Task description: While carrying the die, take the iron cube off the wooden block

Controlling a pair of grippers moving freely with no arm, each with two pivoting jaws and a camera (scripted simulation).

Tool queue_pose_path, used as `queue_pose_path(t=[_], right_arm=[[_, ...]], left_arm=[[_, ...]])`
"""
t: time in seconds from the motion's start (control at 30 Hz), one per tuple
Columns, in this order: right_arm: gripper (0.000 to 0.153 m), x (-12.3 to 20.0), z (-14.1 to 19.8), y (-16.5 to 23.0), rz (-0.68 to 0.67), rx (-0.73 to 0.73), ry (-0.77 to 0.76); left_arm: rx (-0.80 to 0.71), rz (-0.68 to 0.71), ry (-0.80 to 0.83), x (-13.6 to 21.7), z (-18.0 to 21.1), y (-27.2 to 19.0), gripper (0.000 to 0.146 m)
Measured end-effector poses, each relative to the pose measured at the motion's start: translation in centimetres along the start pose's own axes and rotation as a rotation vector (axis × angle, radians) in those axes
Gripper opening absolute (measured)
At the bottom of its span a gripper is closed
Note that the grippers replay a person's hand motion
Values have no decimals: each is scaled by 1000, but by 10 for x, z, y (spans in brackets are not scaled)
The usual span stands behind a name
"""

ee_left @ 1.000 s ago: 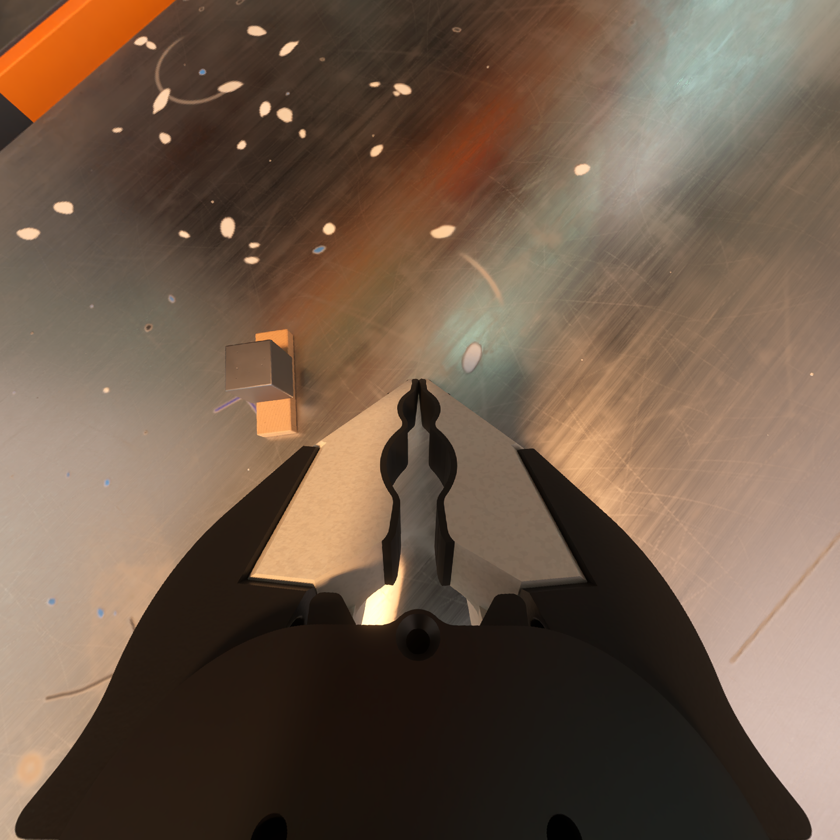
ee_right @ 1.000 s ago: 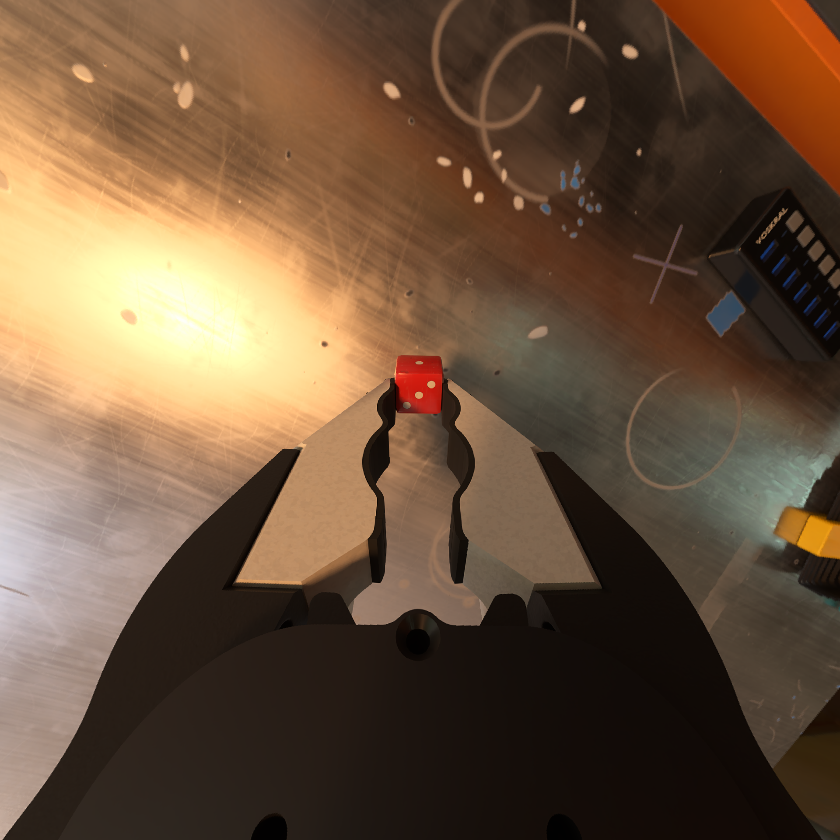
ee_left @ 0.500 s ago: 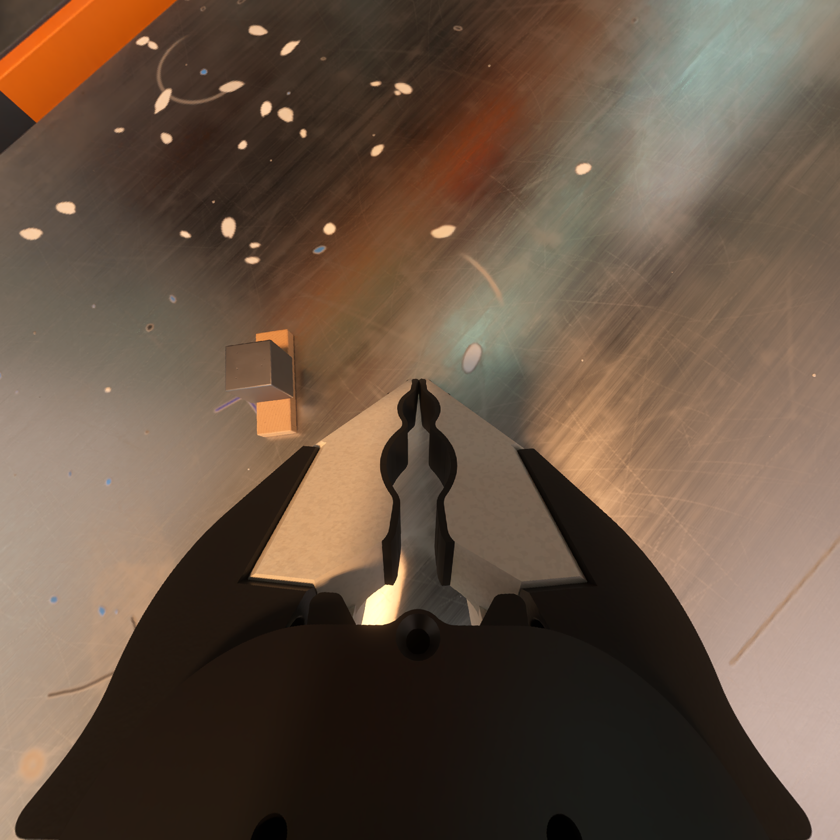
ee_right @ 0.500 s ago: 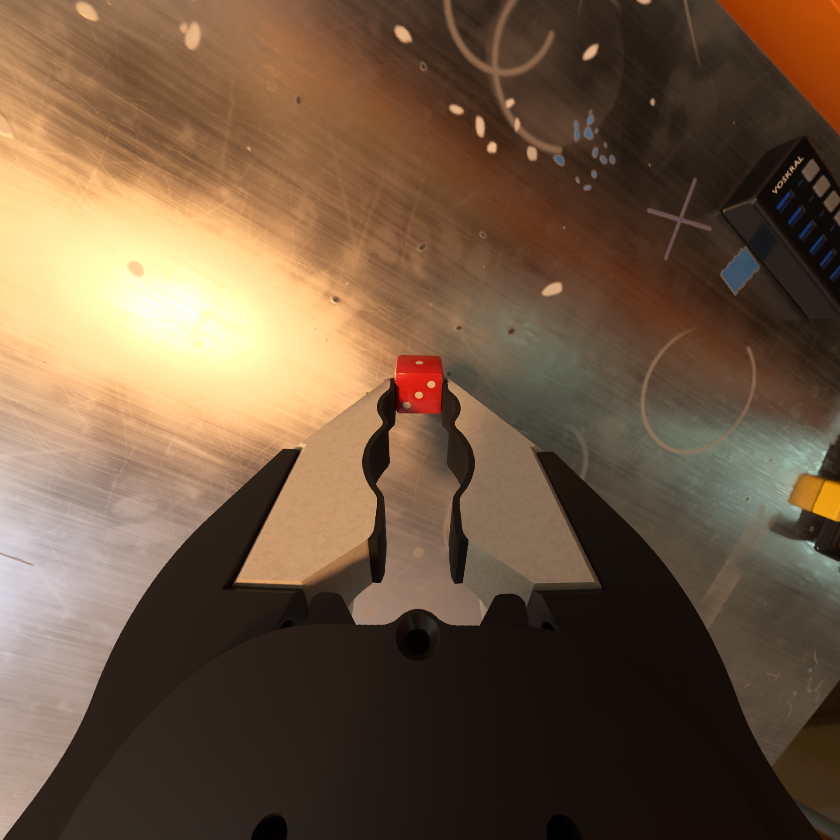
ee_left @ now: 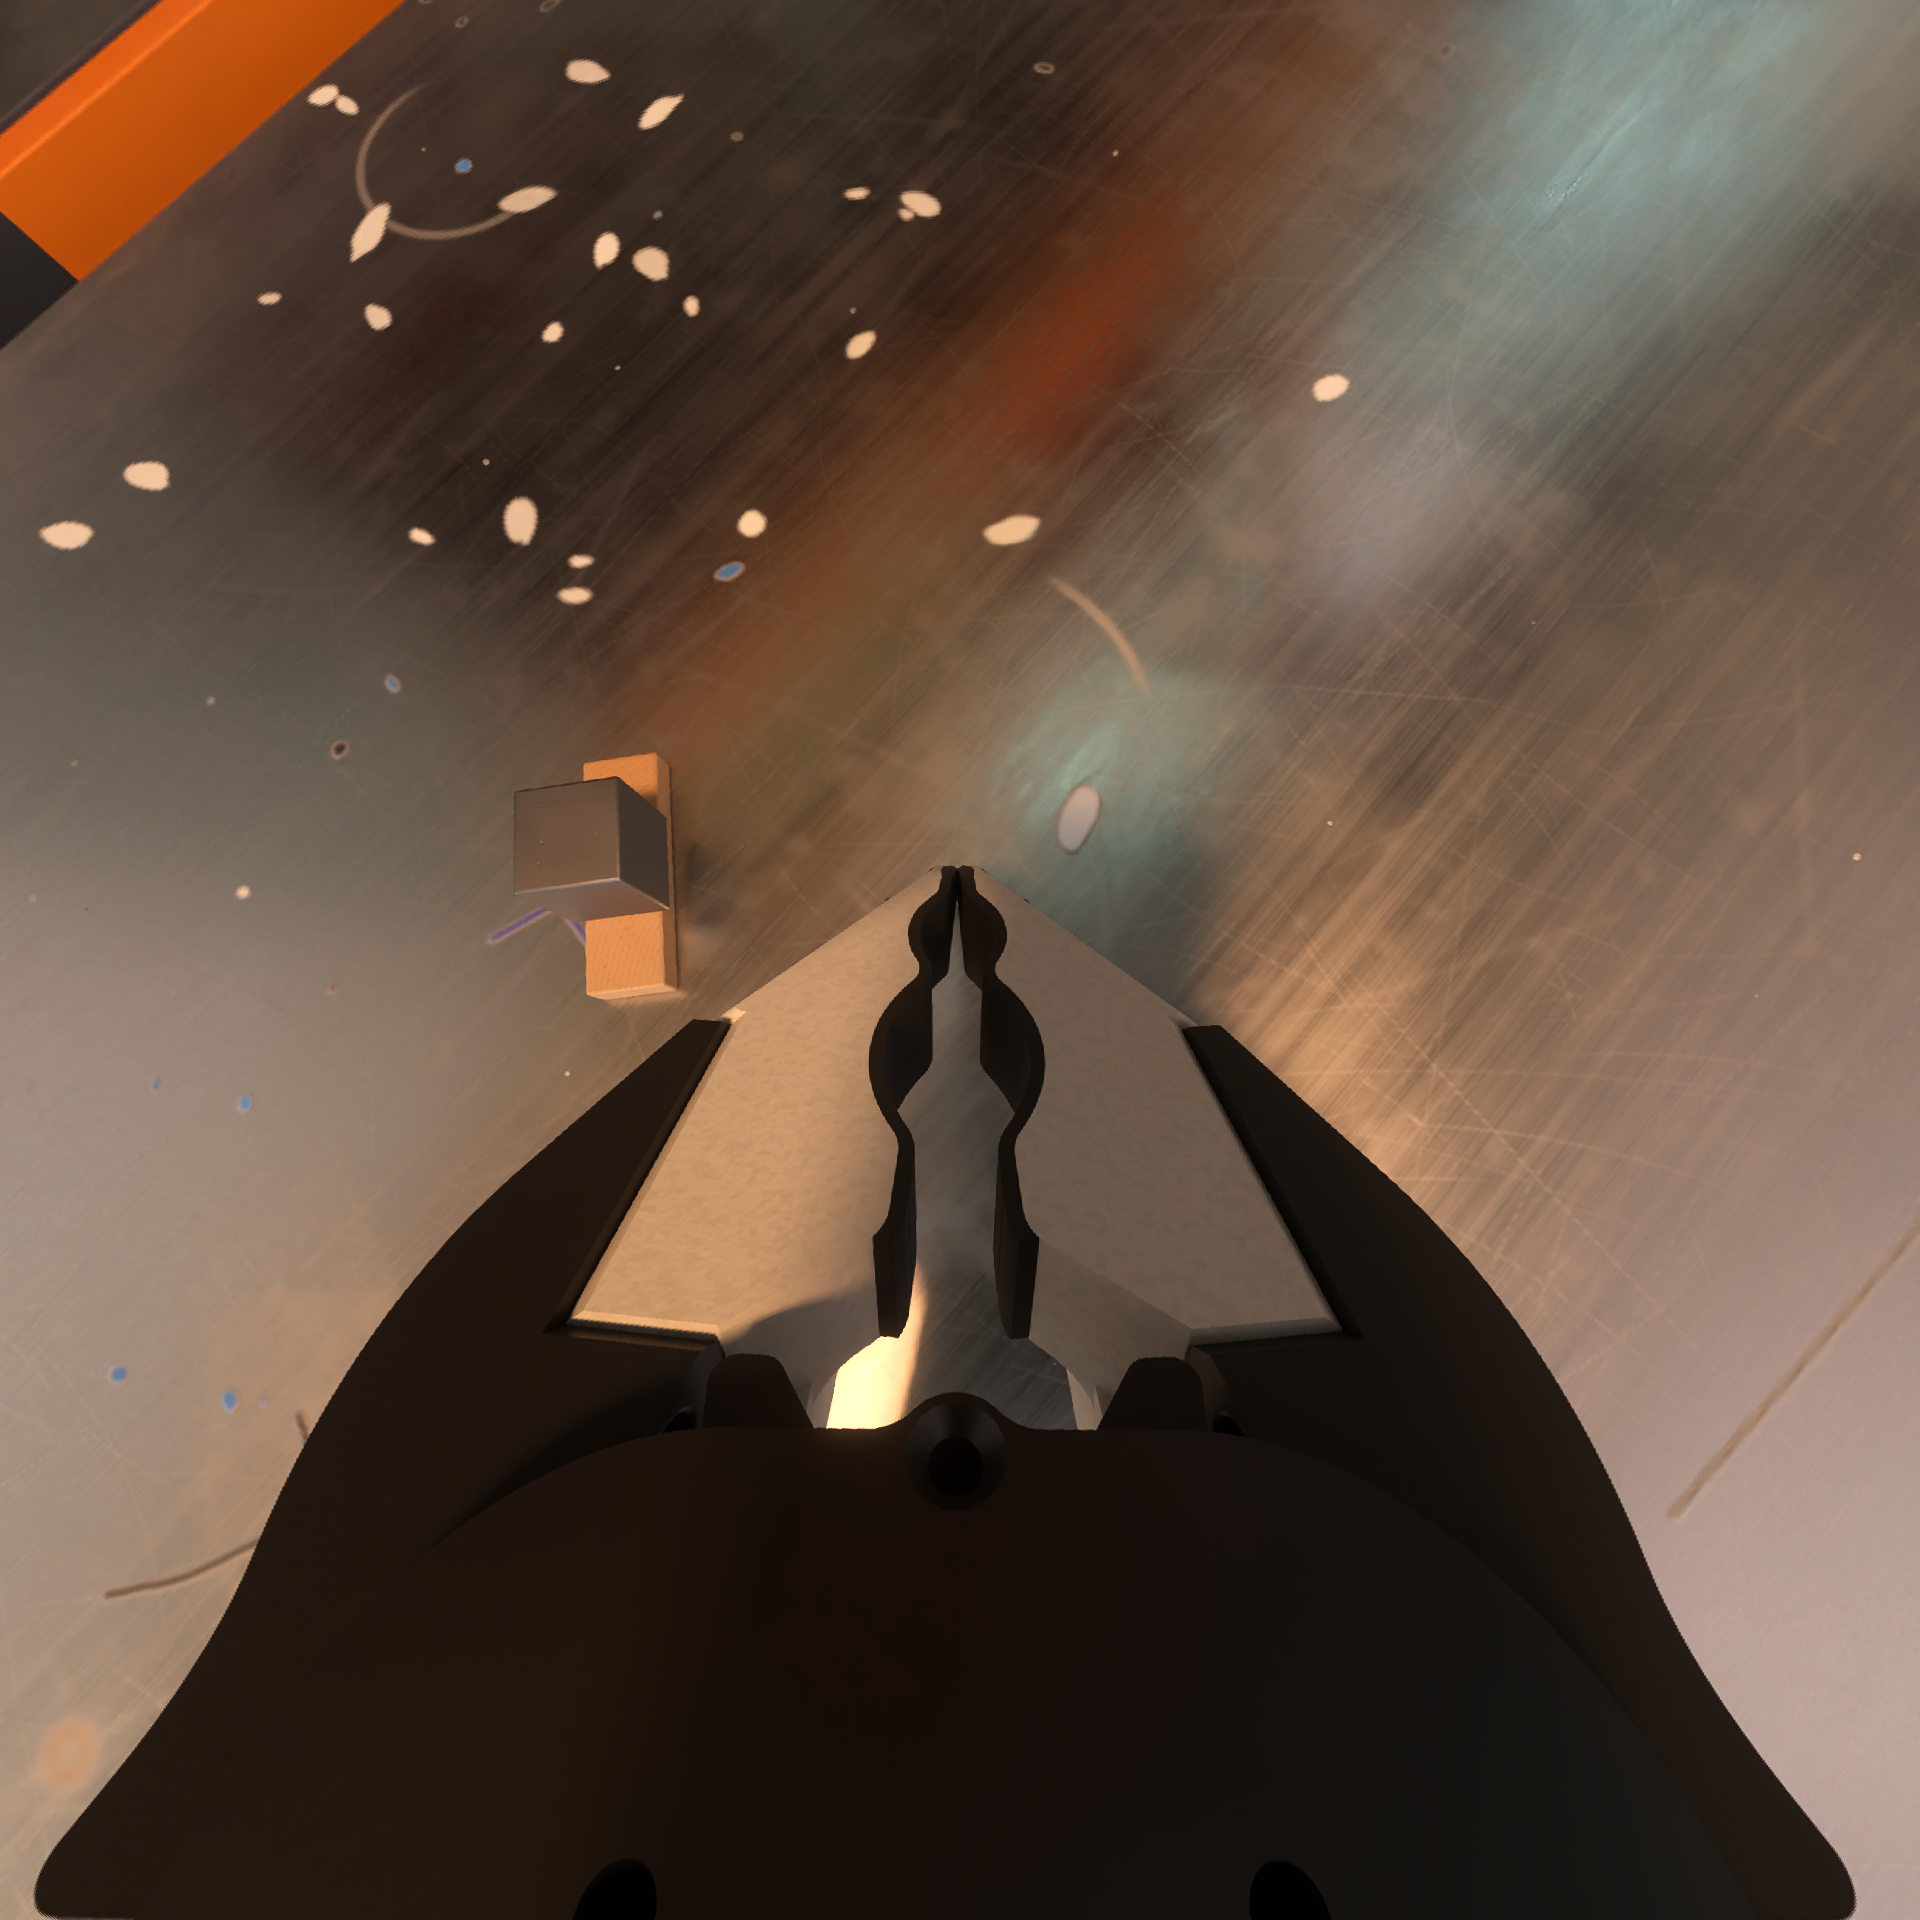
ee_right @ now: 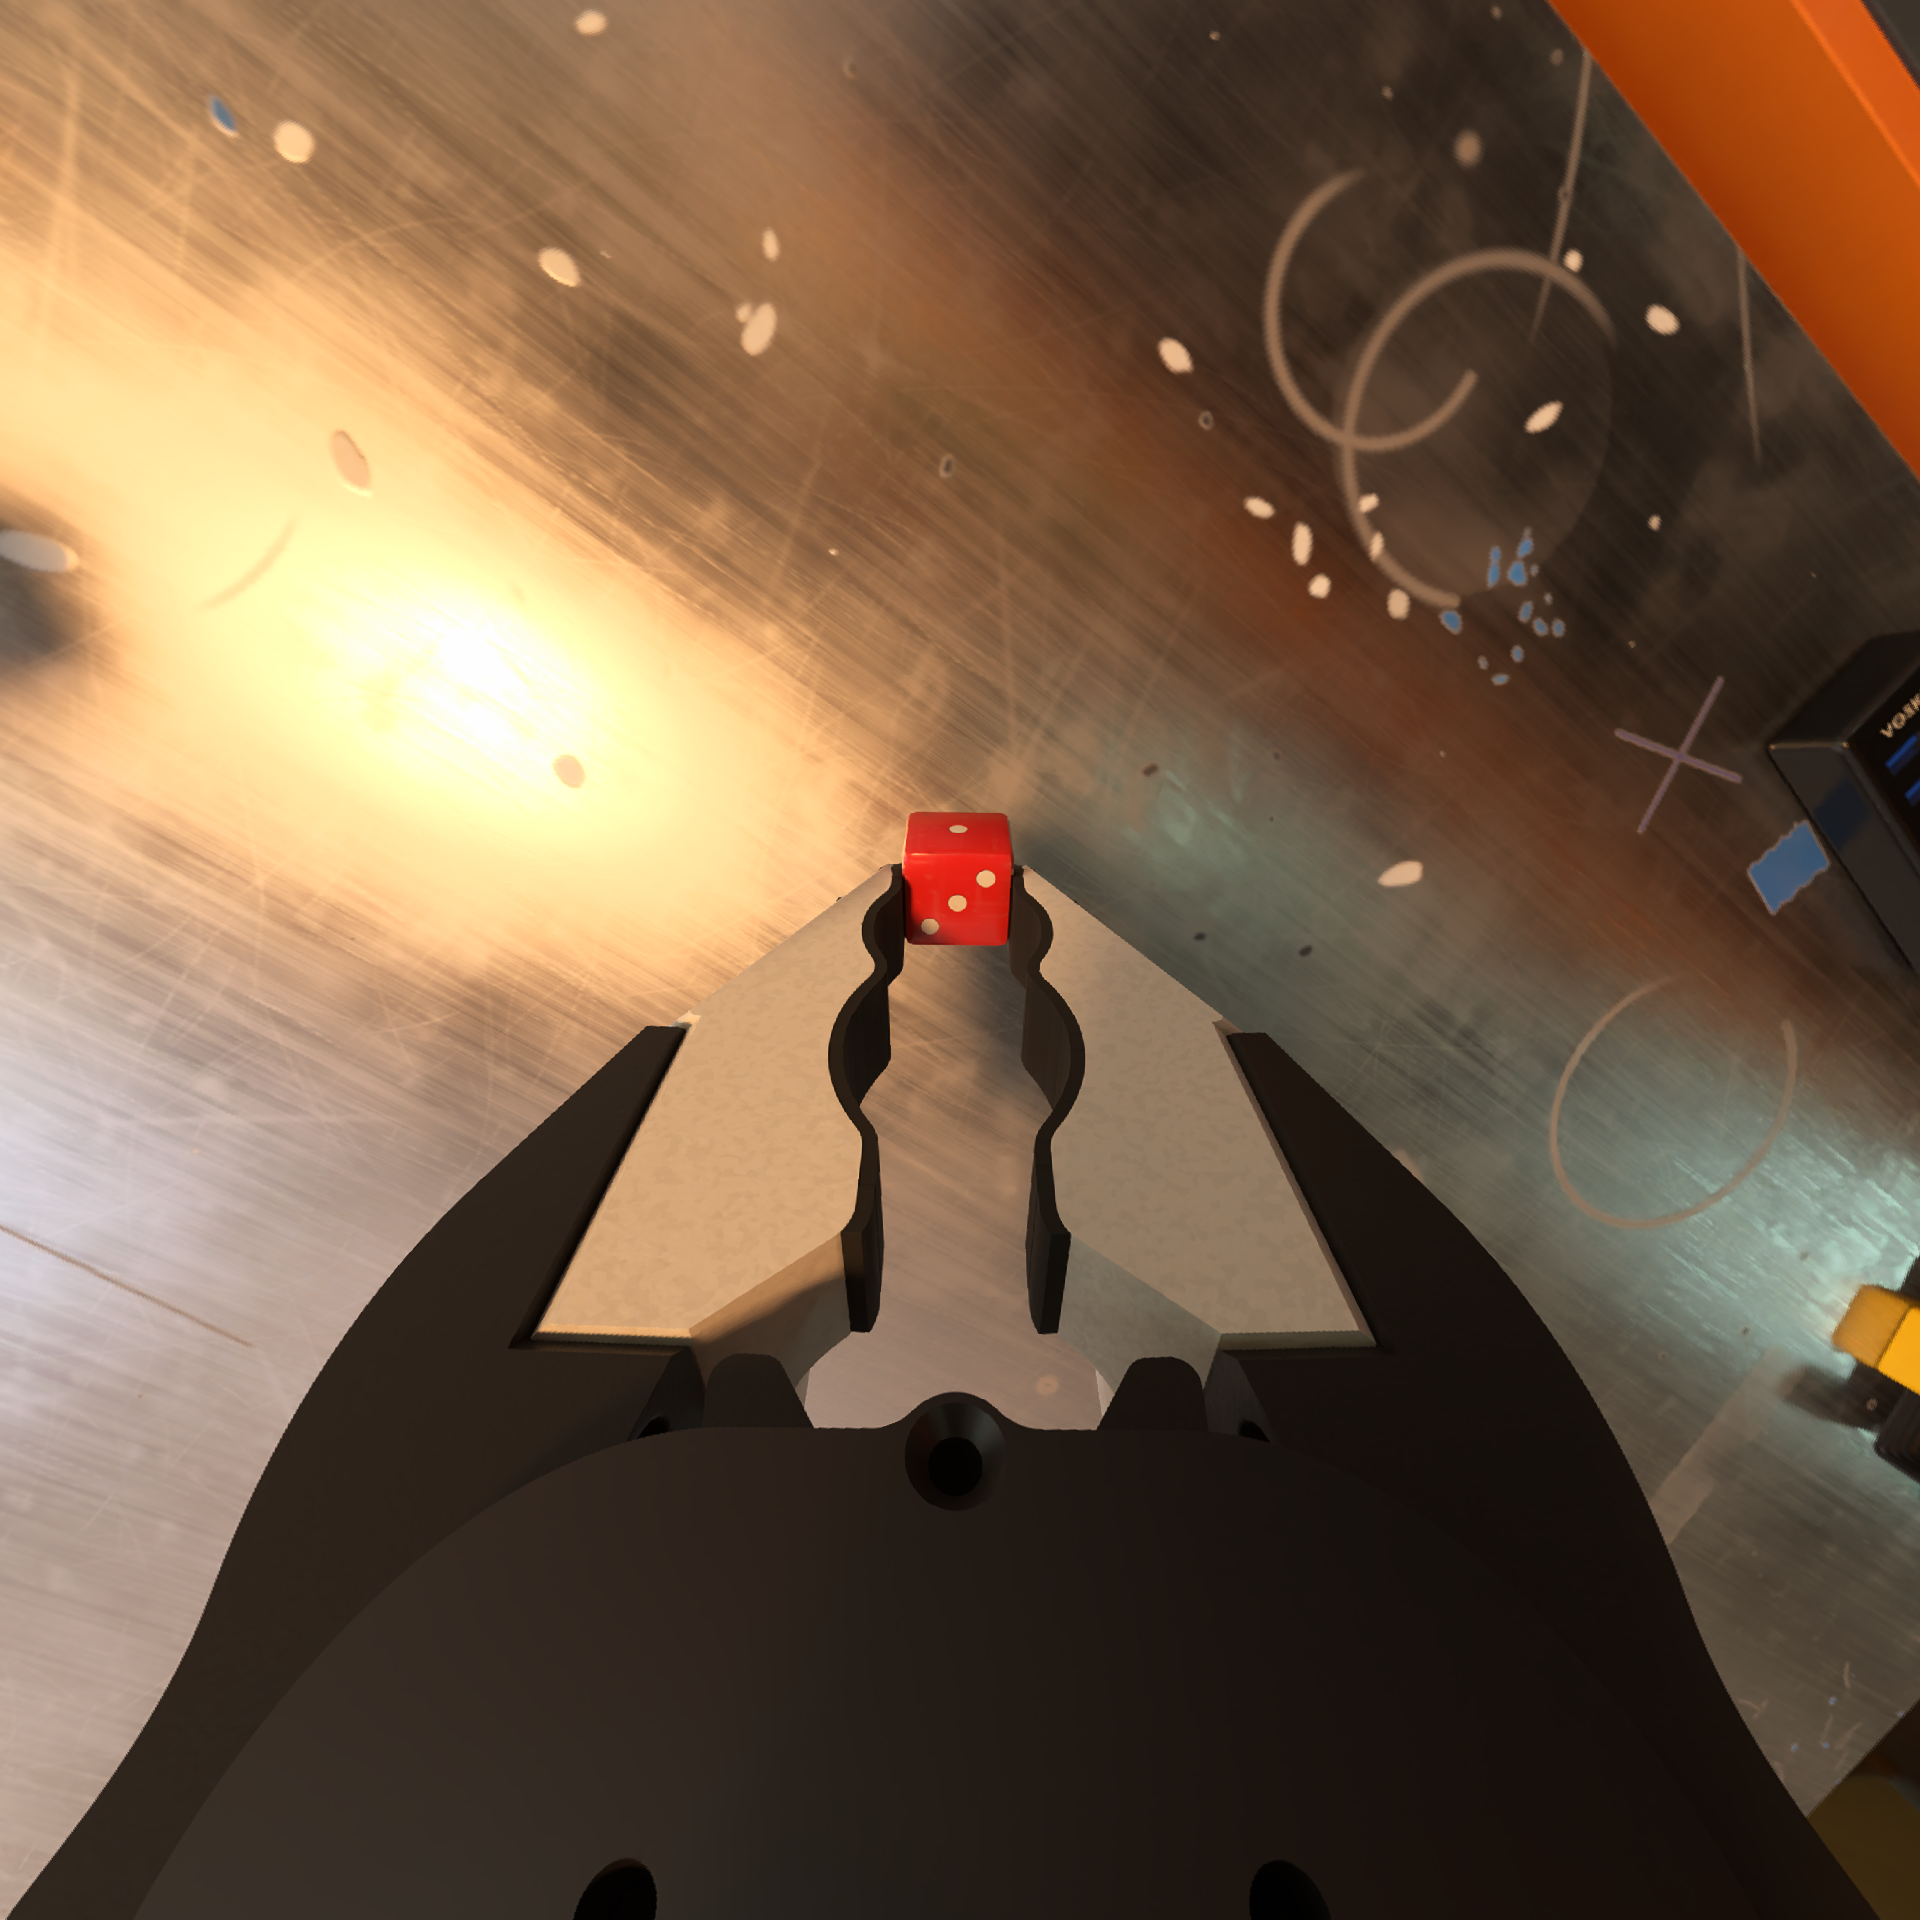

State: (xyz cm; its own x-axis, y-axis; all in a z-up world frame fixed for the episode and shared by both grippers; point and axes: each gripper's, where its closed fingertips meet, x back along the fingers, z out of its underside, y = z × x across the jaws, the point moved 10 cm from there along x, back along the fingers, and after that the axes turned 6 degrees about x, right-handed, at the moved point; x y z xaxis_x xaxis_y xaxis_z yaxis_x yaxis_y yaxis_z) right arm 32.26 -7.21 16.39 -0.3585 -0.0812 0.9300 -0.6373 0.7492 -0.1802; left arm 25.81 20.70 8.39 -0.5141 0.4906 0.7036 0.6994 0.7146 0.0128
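Starting at the left of the left wrist view, an orange strip (ee_left: pixel 156 135) crosses the corner at about 10 o'clock, along the edge of the scratched metal tabletop (ee_left: pixel 1351 727), which is flecked with pale paint spots. Below it, at about 9 o'clock from the left gripper (ee_left: pixel 957 883), a wooden block (ee_left: pixel 629 951) lies flat on the tabletop with the grey iron cube (ee_left: pixel 587 847) sitting on top of it, across its middle, so that the wood shows at both ends. The cube and block are near the left gripper but apart from it. This gripper's fingers (ee_left: pixel 790 1122) are closed tip to tip with nothing between them.

In the right wrist view, a bright glare spreads over the tabletop at 9 to 10 o'clock. At the centre, the right gripper (ee_right: pixel 957 883) has its fingers (ee_right: pixel 727 1164) parted only by the width of the red die (ee_right: pixel 957 878), which is pinched between the tips, its white pips facing the camera. Whether the die touches the tabletop or is clear of it, I cannot tell. Past it, at 1 to 2 o'clock, faint ring marks and blue specks lie on the metal, with another orange strip (ee_right: pixel 1766 135) across the top right corner. At 3 o'clock a dark box with blue ports (ee_right: pixel 1860 800) is cut off by the frame edge, a crossed mark just to its left. At 4 o'clock a yellow and black object (ee_right: pixel 1881 1351) is partly in view; what it is I cannot tell.
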Motion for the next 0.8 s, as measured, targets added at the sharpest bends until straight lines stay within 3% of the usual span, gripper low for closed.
queue_pose_path(t=[0.43,0.8], right_arm=[[19,0,-5,8,-47,13,-26],[19,-6,-8,-18,-34,-1,-26]], left_arm=[[-3,0,0,0,0,0,0],[-6,2,0,0,0,-1,0]])
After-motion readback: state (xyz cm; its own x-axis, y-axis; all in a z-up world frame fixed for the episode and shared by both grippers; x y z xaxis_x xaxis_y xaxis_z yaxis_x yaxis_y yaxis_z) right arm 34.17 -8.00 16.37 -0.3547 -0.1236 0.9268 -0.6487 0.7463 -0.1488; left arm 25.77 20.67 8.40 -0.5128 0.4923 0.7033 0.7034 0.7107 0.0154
